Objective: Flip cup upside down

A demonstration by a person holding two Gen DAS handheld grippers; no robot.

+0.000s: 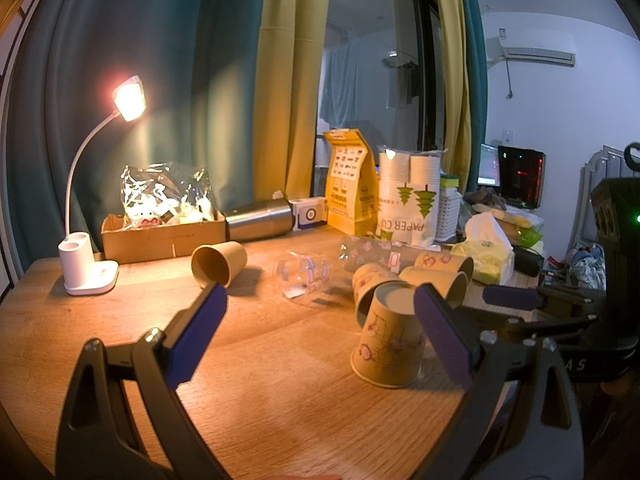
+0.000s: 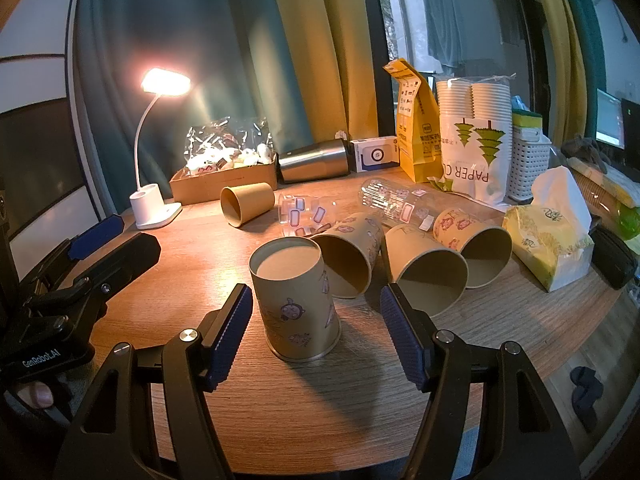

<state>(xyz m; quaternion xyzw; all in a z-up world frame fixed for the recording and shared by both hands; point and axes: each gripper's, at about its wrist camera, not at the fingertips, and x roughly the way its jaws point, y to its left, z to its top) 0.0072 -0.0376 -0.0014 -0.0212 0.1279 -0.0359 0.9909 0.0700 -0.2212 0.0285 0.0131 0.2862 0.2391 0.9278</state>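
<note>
A tan paper cup with cartoon prints (image 2: 294,302) stands upside down on the wooden table (image 2: 240,400), base up. It also shows in the left wrist view (image 1: 388,338). My right gripper (image 2: 316,334) is open, its blue pads on either side of the cup and apart from it. My left gripper (image 1: 320,336) is open and empty, with the cup just inside its right finger (image 1: 442,332). Three more printed cups (image 2: 426,270) lie on their sides behind it. A plain cup (image 2: 246,202) lies on its side farther back.
A lit white desk lamp (image 2: 154,210) stands at the back left. A cardboard box (image 2: 224,182), steel tumbler (image 2: 314,160), yellow bag (image 2: 416,136), paper cup pack (image 2: 474,144), clear wrappers (image 2: 396,200) and tissue pack (image 2: 554,240) crowd the back and right.
</note>
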